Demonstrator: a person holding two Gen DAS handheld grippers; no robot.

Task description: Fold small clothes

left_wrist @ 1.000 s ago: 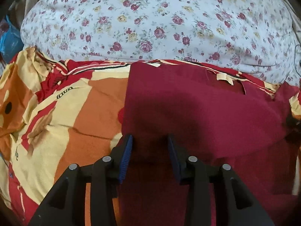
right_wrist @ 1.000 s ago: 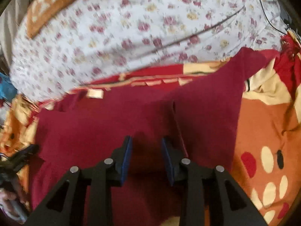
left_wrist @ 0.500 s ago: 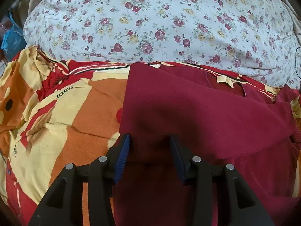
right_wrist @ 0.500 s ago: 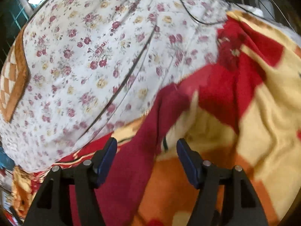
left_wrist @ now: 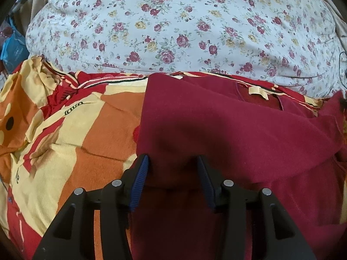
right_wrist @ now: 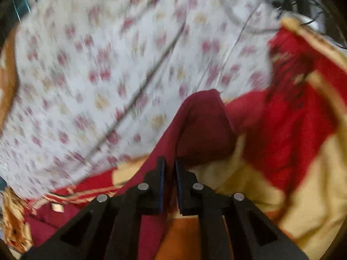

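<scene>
— Where's the shirt (left_wrist: 216,130)?
— Spread on the blanket (left_wrist: 76,130), near the flowered pillow (left_wrist: 173,21).
— Fingers?
— Left gripper (left_wrist: 172,162) wide over its left edge; right gripper (right_wrist: 168,169) pinching the sleeve (right_wrist: 201,125).

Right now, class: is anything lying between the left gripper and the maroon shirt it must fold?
Nothing visible. The left gripper stands open directly over the maroon shirt, its fingers straddling a folded edge on the patterned blanket.
</scene>
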